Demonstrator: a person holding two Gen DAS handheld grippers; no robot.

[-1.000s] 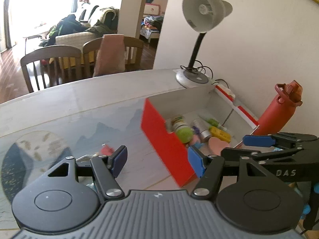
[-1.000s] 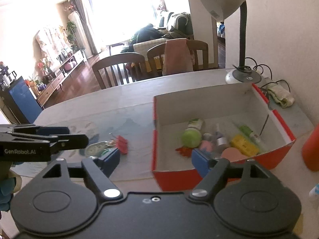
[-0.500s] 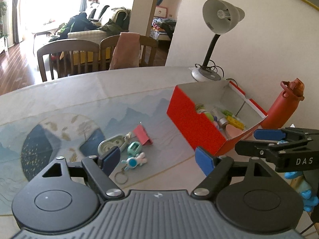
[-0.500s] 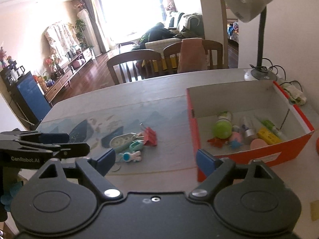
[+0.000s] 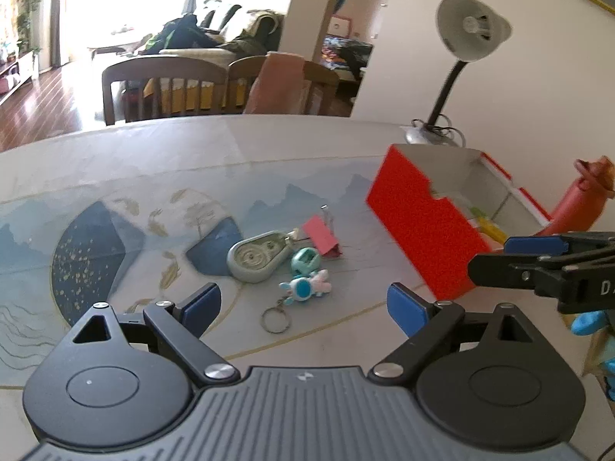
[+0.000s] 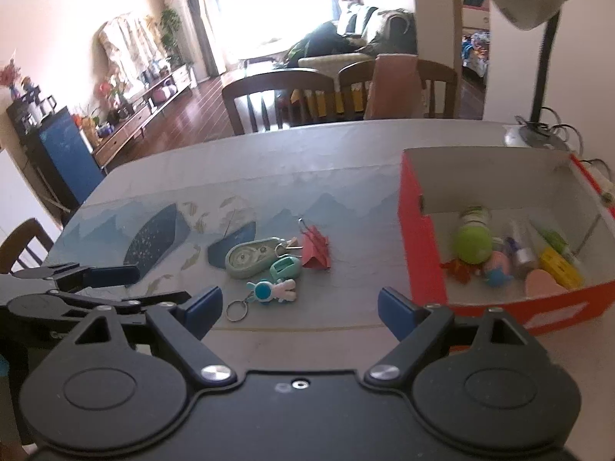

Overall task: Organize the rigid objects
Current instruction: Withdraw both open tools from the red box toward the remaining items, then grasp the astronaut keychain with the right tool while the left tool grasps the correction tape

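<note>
Both grippers empty above a tight cluster of small loose objects

The left gripper [image 5: 303, 305] was opening with nothing between its jaws; the right gripper [image 6: 300, 304] stood open and empty. The grey-green oval plastic tape dispenser [image 5: 256, 256], teal keychain tag [image 5: 304, 260], blue-and-white astronaut keychain [image 5: 305, 288] and red binder clip [image 5: 322, 235] lay touching or just beside one another, well apart from the red open cardboard box [image 6: 423, 253]. Risk: wide jaws could snag a neighbour or its ring and drag it along
</note>
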